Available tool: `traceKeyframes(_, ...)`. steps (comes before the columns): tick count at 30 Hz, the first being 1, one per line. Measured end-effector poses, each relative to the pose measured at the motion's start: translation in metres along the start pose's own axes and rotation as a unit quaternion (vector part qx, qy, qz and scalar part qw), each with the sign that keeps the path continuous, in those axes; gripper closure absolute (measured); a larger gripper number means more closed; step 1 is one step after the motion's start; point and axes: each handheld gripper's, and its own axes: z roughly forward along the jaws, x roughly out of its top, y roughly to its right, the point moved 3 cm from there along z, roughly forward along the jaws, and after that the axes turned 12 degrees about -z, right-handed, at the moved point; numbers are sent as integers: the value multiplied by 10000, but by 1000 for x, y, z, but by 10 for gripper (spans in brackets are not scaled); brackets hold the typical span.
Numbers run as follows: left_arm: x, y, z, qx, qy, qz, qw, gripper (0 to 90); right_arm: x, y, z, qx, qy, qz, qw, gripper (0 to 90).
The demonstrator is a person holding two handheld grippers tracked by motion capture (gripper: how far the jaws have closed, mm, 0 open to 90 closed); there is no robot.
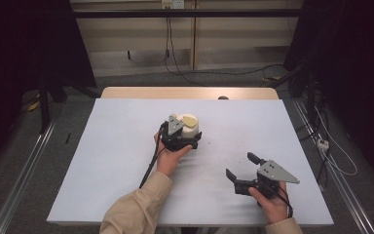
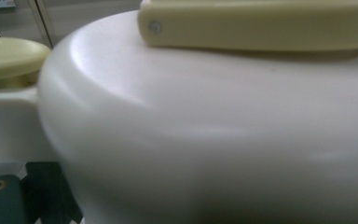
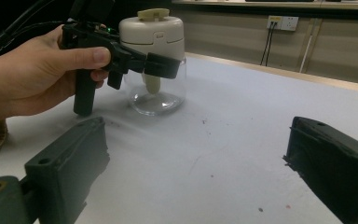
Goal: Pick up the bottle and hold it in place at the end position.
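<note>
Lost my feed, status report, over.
Left gripper clamped on jar at its cream lid. Right gripper open, apart. Table between them bare.

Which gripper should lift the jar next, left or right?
Left. The left gripper is already at the jar, jaws around it. The right gripper is open, well away.

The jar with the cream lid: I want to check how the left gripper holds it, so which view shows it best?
The right gripper view: it shows the whole jar, cream lid over clear glass body, with the left gripper closed around it just below the lid. The left gripper view gives a blurred close-up of the lid. The high view shows its top, small, behind the gripper.
</note>
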Motion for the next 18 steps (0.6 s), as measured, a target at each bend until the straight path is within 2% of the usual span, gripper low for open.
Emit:
traceKeyframes(5,0,0,0,-12,35,-28,10000,52,3,2,7,-39,-110,55,9999,50)
traceKeyframes(9,0,0,0,-9,36,-31,10000,52,7,3,12,10,-104,54,9999,48)
traceKeyframes(14,0,0,0,-10,30,-31,10000,52,11,1,23,194,-146,118,9996,47)
traceKeyframes(18,0,0,0,-9,22,-22,10000,52,16,-2,32,203,-144,157,9996,54)
